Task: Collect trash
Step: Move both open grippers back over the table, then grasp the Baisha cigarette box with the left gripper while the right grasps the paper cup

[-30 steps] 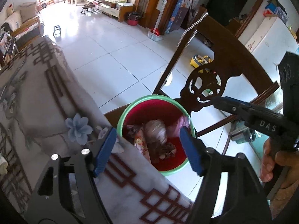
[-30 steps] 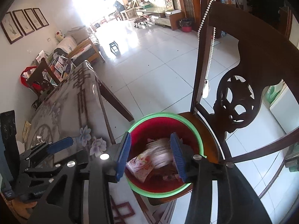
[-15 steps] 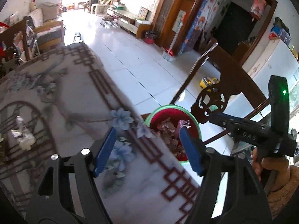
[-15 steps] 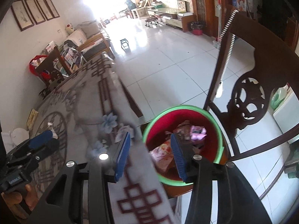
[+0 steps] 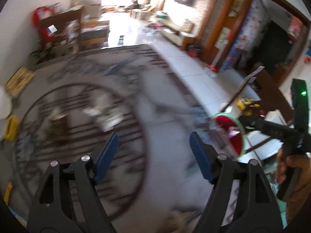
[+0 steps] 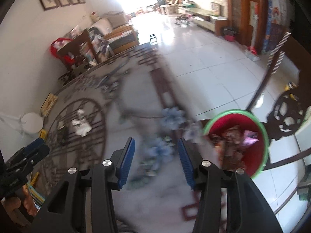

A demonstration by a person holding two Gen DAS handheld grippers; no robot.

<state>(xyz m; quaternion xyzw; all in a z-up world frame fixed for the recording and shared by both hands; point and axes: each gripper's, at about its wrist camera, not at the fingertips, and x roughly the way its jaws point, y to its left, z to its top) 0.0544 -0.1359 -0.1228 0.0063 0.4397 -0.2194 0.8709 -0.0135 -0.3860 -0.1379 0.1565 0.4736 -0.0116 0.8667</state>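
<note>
The left gripper (image 5: 153, 155) stands wide with nothing between its blue pads; its jaws have just been opening further, which fits a tool being readied for the next pickup. Beyond its tips, in the middle of the left view, lies the patterned tablecloth (image 5: 165, 174), badly blurred, and on it, left of centre, a pale crumpled scrap (image 5: 108, 114) that looks like the trash still to be collected. I cannot make out what it is.

The right gripper (image 6: 156, 161) is at a middling gap, also empty, its pads hanging over the blue flower print near the table edge. In its view the same white scrap (image 6: 80, 125) sits at centre left, inside the dark ring of the cloth's pattern, well apart from both tools. The left tool's blue tip shows at the lower left edge there, with fingers of the person's hand below it.

The bin (image 6: 239, 141), red inside with a green rim, sits at centre right of the right view on a dark wooden chair (image 6: 285, 116), just beside the table edge. That spot seems chosen so scraps can be carried a short way off the cloth and dropped in. It already holds wrappers. In the left view the bin (image 5: 232, 136) shows at right of centre.

Both tools face the table rather than the bin, so I judge the step in hand to be a reach toward the remaining scrap.
</note>
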